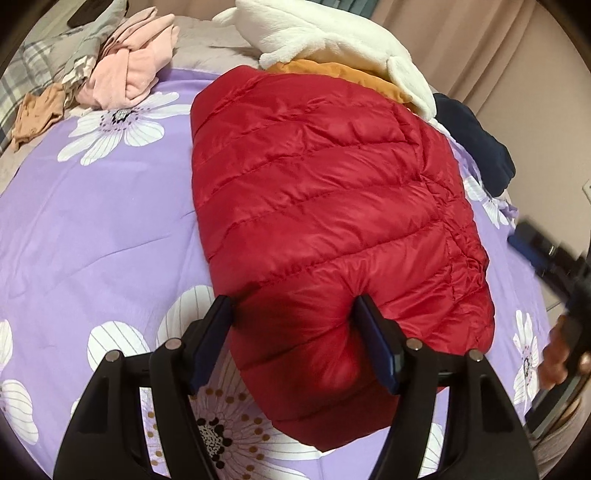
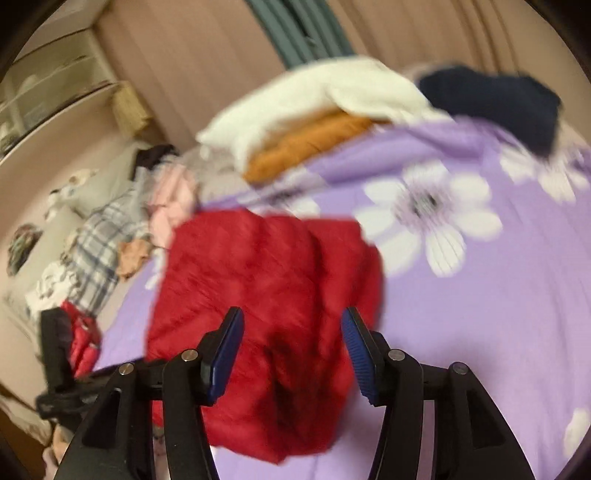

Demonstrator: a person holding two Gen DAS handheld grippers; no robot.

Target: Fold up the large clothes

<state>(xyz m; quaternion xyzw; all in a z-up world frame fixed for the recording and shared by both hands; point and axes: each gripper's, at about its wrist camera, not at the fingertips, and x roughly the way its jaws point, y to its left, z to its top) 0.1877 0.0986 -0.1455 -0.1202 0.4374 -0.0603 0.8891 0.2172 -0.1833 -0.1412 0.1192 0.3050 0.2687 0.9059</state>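
A red quilted puffer jacket (image 1: 325,192) lies folded in a long bundle on the purple flowered bedspread (image 1: 92,221). My left gripper (image 1: 291,304) has the bundle's near end between its fingers. The right pad dents the padding, the left pad sits against its edge, and the fold bulges between them. In the blurred right wrist view my right gripper (image 2: 291,328) hovers open over the red jacket (image 2: 266,288), its pads clear of the fabric. From the left wrist view the right gripper (image 1: 546,254) is a blur at the right edge, with a hand (image 1: 561,358) below it.
Behind the jacket lies a pile of clothes: a white fleece (image 1: 332,33) over an orange garment (image 1: 347,74), and a dark navy garment (image 1: 476,136) to the right. Pink clothes (image 1: 129,66) and a plaid cloth (image 1: 40,55) lie at the far left. Curtains (image 2: 192,55) hang beyond the bed.
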